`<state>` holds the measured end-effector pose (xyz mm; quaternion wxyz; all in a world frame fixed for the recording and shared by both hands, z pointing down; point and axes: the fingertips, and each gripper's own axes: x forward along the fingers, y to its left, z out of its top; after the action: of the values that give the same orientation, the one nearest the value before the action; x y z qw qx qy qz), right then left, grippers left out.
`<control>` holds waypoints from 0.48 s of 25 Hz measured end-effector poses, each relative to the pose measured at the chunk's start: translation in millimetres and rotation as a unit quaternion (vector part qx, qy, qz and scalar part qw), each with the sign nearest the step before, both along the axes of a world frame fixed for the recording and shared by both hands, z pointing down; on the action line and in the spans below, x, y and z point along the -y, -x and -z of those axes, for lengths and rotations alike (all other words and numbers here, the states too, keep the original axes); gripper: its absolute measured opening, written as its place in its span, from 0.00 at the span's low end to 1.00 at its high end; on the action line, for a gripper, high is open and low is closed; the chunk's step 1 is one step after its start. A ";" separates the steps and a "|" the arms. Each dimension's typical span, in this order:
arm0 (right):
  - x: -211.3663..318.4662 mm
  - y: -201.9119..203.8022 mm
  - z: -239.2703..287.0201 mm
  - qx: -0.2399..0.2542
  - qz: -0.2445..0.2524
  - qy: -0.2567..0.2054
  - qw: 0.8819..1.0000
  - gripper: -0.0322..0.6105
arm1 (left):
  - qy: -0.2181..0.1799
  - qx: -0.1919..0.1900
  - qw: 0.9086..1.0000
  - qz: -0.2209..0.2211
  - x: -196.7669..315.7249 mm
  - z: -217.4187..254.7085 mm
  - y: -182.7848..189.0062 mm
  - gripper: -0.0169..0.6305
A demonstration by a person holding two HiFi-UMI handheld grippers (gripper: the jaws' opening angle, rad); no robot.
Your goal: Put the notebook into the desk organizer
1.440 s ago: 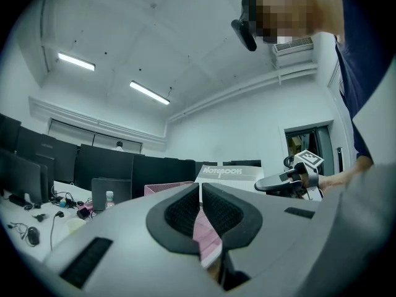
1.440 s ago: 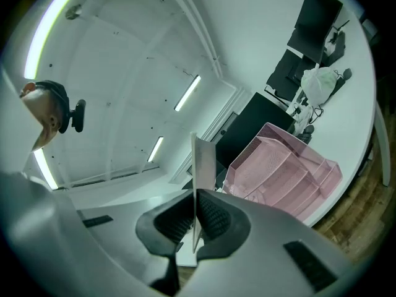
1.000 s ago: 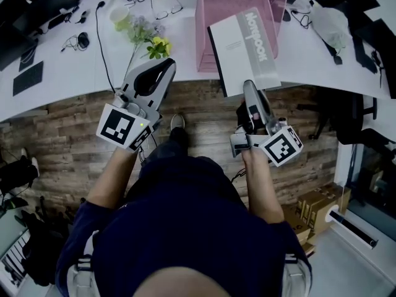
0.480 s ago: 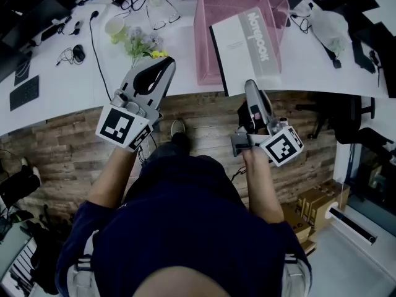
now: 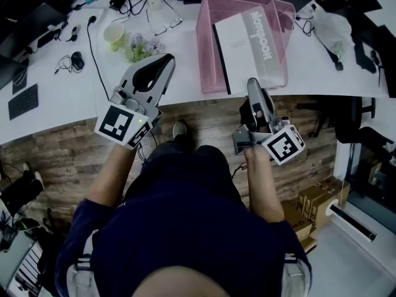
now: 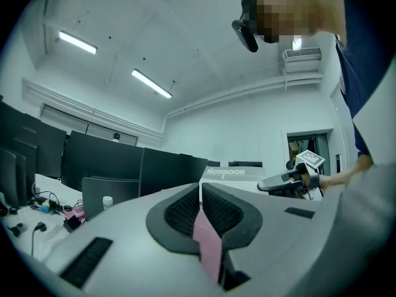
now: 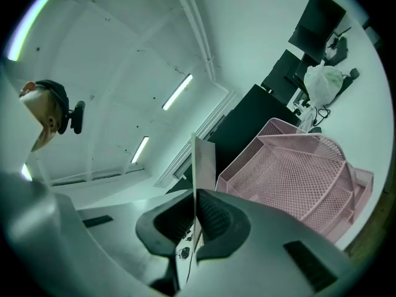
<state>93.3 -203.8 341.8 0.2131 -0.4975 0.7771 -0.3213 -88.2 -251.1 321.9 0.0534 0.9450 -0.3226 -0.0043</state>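
Note:
The white and grey notebook [image 5: 247, 39] stands tilted over the pink mesh desk organizer [image 5: 209, 48] on the white desk [image 5: 62, 101], its far part inside the pink walls. My right gripper [image 5: 252, 84] is shut on the notebook's near edge. In the right gripper view the notebook [image 7: 203, 159] rises edge-on from between the pads of my right gripper [image 7: 195, 203], with the organizer [image 7: 297, 178] just to the right. My left gripper [image 5: 166, 60] hovers at the desk's front edge, left of the organizer and apart from it, shut and holding nothing [image 6: 200, 190].
A small bunch of flowers [image 5: 141, 45], a cup [image 5: 114, 33], glasses [image 5: 163, 27] and cables with a mouse [image 5: 77, 59] lie on the desk left of the organizer. A plastic bag [image 5: 331, 25] sits at the right. Wooden floor [image 5: 198, 113] shows below the desk edge.
The right gripper has pushed the notebook forward, so more of it now lies within the organizer's walls. The left gripper has stayed near the desk edge.

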 end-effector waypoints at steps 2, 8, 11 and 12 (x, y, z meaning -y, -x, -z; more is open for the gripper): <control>4.7 -0.5 0.4 0.000 -0.003 0.001 1.000 0.07 | 0.001 0.000 1.000 -0.003 4.1 0.4 -0.8 0.09; 12.8 -2.0 -4.6 0.001 -0.009 0.005 1.000 0.07 | 0.004 0.001 1.000 -0.006 10.2 -2.0 -1.2 0.09; 14.8 -4.0 -11.0 0.001 -0.011 0.012 1.000 0.07 | 0.007 0.003 1.000 -0.007 11.4 -4.7 -2.3 0.09; 15.2 -5.1 -13.6 0.002 -0.012 0.014 1.000 0.07 | 0.008 0.004 1.000 -0.007 11.7 -5.3 -3.2 0.09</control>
<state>98.4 -219.0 355.3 0.2113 -0.5090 0.7662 -0.3306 -85.0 -262.7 327.3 0.0598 0.9468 -0.3161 0.0021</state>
